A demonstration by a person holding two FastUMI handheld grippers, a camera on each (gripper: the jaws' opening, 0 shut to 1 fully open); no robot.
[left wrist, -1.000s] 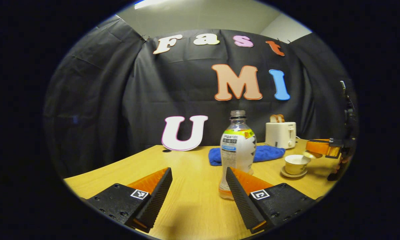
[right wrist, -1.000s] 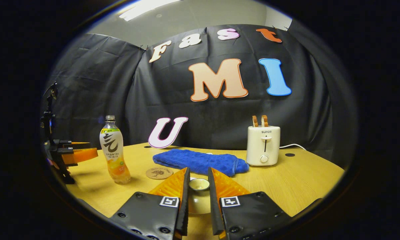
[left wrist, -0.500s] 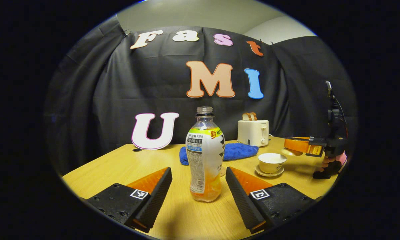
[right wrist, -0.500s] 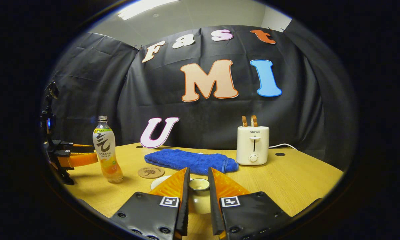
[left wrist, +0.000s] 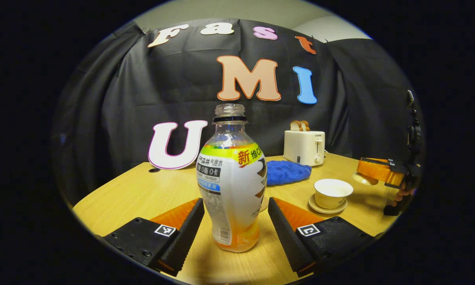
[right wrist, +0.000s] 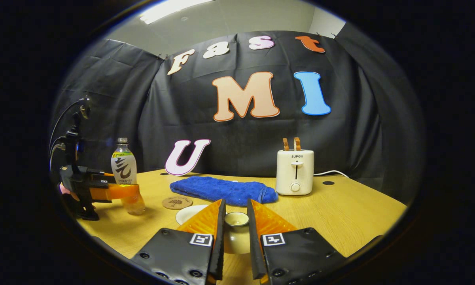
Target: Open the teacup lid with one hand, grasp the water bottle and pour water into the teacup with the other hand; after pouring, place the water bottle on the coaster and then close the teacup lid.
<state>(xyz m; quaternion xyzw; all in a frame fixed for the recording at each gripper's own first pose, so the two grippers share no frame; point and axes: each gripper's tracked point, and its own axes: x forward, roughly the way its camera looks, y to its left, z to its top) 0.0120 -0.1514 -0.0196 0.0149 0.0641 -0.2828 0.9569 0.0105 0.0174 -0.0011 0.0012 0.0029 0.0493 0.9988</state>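
Water bottle stands between the spread fingers of the left gripper

Water bottle (left wrist: 232, 186): one, uncapped, upright on the table (left wrist: 142, 194), a clear bottle with a white label banded in green and yellow and a little orange liquid at its base. It stands between the two fingers of the left gripper (left wrist: 236, 213), which are spread wide with a gap on either side of the bottle, so they do not press on it.

Ahead and to the right of that gripper sits one open teacup (left wrist: 333, 192) on one saucer (left wrist: 327, 206), pale and empty-looking. Beyond the bottle lies one blue towel (left wrist: 288, 172), and farther back stands one white toaster (left wrist: 304, 147) with two slices in it.

In the right gripper view, the right gripper (right wrist: 235, 221) is clenched on the one teacup lid (right wrist: 236, 233), both fingers pressing the knob (right wrist: 236, 218). Just ahead and left of its fingers the saucer rim shows, and beyond that lies one round coaster (right wrist: 177, 202), near the towel's front edge. Far to its left, the left gripper's fingers flank the bottle's lower part.
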